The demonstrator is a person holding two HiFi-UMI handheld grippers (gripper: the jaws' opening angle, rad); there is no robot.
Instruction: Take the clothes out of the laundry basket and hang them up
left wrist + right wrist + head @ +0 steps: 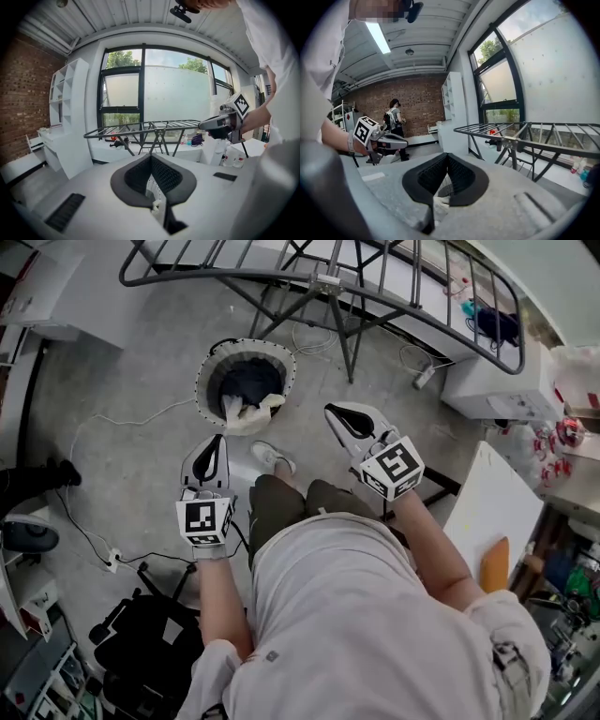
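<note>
A round white laundry basket [208, 364] stands on the concrete floor, with dark clothes [248, 381] and a white cloth [246, 413] in it. Beyond it stands a grey metal drying rack [319, 279], bare in the left gripper view [150, 126] and the right gripper view [525, 133]. My left gripper [219, 441] hovers just near of the basket, shut and empty [151, 161]. The right gripper [332, 412] hangs to the basket's right, also shut with nothing in it [446, 161]. Each gripper shows in the other's view, the right gripper [220, 123] and the left gripper [384, 139].
White cables and a power strip [112, 561] lie on the floor at left. A black wheeled chair [150, 634] stands near left, a white board [492, 512] and a cabinet [487, 381] at right. A person [393, 122] stands far off by the brick wall.
</note>
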